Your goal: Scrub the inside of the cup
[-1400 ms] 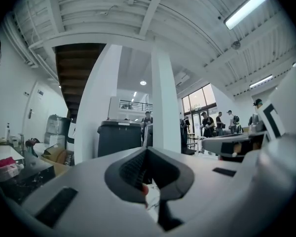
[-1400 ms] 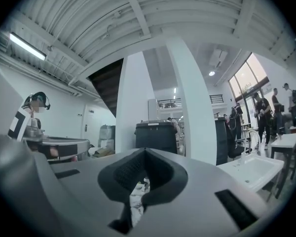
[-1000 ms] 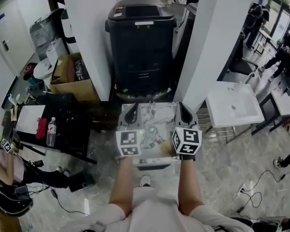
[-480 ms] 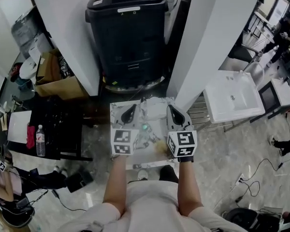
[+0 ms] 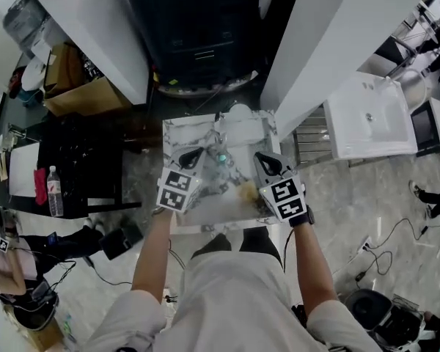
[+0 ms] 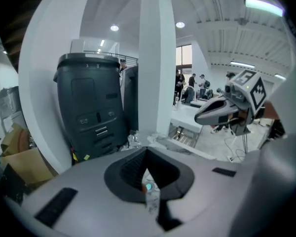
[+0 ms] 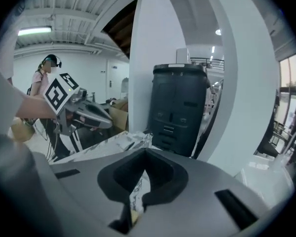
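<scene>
Now the left claw (image 5: 194,155) and the right claw (image 5: 262,160) hang over the marble table (image 5: 177,134), each with its jaws pressed together, gripping nothing. What looks like the cup (image 5: 221,157), small and clear, stands between them, just right of the left claw's tip. A yellowish sponge (image 5: 247,191) lies just left of the right claw.

Open air between my left gripper (image 5: 193,153) and right gripper (image 5: 261,158) above the table (image 5: 180,133); bin (image 5: 198,20) and pillars (image 5: 315,42) block beyond.
</scene>
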`<action>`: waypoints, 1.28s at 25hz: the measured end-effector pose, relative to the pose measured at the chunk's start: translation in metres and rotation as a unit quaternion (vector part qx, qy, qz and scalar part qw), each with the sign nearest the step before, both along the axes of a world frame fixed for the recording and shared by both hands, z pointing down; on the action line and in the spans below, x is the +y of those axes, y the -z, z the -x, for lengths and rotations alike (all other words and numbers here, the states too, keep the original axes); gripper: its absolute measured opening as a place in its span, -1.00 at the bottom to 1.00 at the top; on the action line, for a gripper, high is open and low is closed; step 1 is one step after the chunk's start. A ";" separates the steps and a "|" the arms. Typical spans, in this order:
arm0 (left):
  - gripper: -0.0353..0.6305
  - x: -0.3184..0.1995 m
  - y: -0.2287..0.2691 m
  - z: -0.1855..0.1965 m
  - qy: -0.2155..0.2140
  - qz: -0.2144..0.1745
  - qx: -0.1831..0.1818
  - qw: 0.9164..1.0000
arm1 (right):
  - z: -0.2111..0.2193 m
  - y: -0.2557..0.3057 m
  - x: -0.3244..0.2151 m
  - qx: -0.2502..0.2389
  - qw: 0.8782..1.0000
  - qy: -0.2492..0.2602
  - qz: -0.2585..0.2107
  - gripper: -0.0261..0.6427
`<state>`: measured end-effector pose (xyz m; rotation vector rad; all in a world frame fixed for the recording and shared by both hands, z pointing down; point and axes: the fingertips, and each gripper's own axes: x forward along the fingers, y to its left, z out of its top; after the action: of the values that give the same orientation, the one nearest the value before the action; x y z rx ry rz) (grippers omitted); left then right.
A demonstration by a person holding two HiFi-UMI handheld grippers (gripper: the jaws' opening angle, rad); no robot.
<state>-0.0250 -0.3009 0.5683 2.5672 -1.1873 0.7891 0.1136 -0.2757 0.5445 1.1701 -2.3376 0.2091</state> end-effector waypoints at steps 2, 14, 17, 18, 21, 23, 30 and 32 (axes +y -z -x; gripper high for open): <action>-0.87 0.011 -0.023 0.000 -0.028 0.030 -0.018 0.999 | -0.003 -0.020 0.012 0.022 0.999 0.020 0.025 -0.90; -0.67 0.066 -0.136 -0.010 -0.227 0.164 -0.148 0.949 | 0.009 -0.125 0.054 0.171 0.960 0.197 0.101 -0.90; -0.51 0.085 -0.161 -0.006 -0.265 0.199 -0.177 0.927 | 0.015 -0.158 0.068 0.208 0.941 0.241 0.117 -0.90; -0.46 0.088 -0.168 -0.005 -0.273 0.203 -0.187 0.922 | 0.017 -0.169 0.072 0.222 0.932 0.258 0.121 -0.90; -0.41 0.091 -0.181 -0.007 -0.288 0.203 -0.204 0.913 | 0.015 -0.201 0.082 0.268 0.902 0.310 0.133 -0.89; -0.41 0.093 -0.187 -0.010 -0.300 0.203 -0.210 0.908 | 0.011 -0.222 0.088 0.301 0.879 0.341 0.143 -0.83; -0.40 0.109 -0.209 -0.014 -0.332 0.214 -0.240 0.887 | 0.007 -0.285 0.098 0.418 0.781 0.444 0.138 -0.43; -0.33 0.108 -0.215 -0.013 -0.334 0.208 -0.258 0.882 | 0.005 -0.301 0.094 0.451 0.750 0.466 0.130 -0.29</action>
<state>-0.0119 -0.1929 0.7833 2.4298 -0.1038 1.7302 0.1089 -0.1812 0.8457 -0.1724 -1.6240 -0.3238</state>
